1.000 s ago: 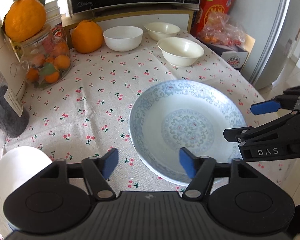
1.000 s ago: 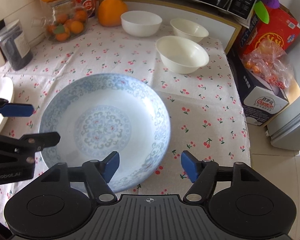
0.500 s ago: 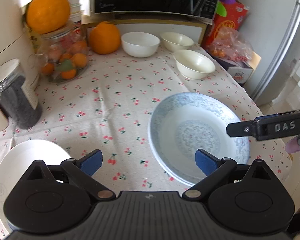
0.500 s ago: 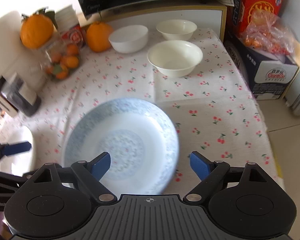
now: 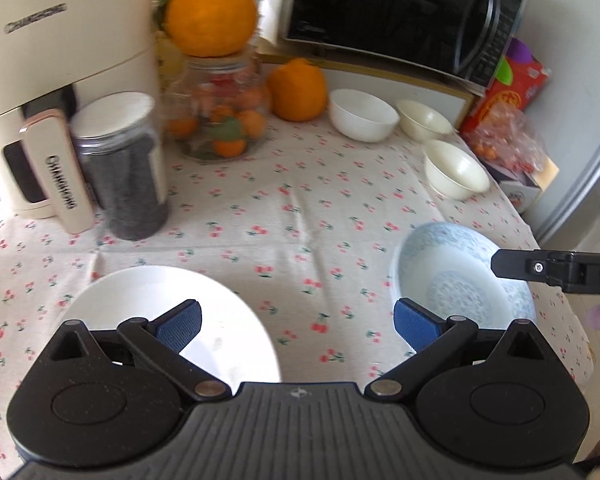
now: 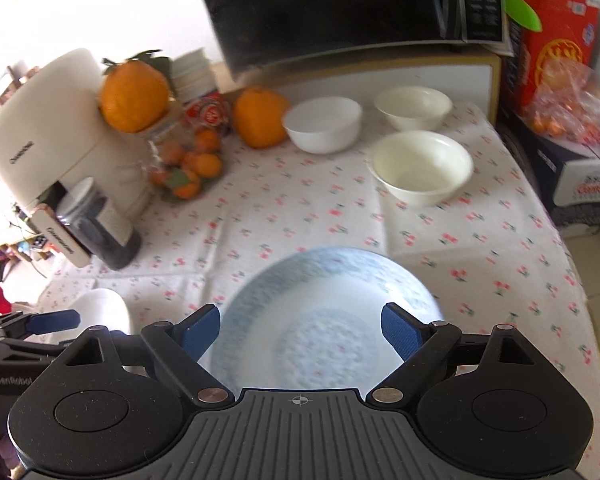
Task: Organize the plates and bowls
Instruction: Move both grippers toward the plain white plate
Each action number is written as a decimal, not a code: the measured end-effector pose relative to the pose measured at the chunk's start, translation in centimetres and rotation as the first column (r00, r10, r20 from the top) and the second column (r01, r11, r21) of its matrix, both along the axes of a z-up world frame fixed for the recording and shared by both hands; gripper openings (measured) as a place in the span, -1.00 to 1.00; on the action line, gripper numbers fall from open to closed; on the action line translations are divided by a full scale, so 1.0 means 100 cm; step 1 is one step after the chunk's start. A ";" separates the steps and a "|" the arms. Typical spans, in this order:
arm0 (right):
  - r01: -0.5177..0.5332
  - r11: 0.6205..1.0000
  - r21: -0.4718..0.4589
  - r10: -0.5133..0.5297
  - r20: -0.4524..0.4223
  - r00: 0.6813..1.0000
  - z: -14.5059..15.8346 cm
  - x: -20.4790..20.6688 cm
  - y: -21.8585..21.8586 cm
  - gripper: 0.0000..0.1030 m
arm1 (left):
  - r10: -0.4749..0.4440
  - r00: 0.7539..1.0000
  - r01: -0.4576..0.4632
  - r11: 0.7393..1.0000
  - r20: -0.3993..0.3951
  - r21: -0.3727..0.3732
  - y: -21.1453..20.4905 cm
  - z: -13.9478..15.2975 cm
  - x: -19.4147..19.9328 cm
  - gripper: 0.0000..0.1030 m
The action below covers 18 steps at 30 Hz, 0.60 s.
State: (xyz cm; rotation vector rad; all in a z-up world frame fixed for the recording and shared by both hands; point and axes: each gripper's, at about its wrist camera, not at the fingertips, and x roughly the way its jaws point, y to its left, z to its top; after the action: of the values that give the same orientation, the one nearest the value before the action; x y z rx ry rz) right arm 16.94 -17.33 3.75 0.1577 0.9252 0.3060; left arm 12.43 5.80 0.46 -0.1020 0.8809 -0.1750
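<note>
Left wrist view: the left gripper is opening, nothing between its pads, above the white plate. The right gripper is spread empty over the patterned plate. Three bowls are unstacked on the desk; little appears done.

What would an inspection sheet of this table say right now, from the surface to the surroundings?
Surface: cherry-print cloth, creased.
Job's things: blue plate and white plate lie apart; three bowls stand unstacked at the back.
Clutter: fruit jar, oranges, dark jar.
Grippers: left gripper opening, right gripper open; both empty.
Cables: nothing seen.
Surroundings: microwave, white appliance, boxes.
</note>
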 end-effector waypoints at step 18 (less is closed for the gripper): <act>-0.186 0.982 -0.009 0.186 0.068 0.980 -0.006 -0.017 0.093 0.80 | 0.096 0.995 -0.094 0.991 -0.017 0.098 0.082 -0.011 -0.005 0.99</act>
State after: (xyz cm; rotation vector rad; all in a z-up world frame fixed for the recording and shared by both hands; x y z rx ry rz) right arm 15.27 -8.08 3.15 0.0579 0.8738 0.4810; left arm 11.89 14.03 -0.61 -0.0551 0.9028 -0.0421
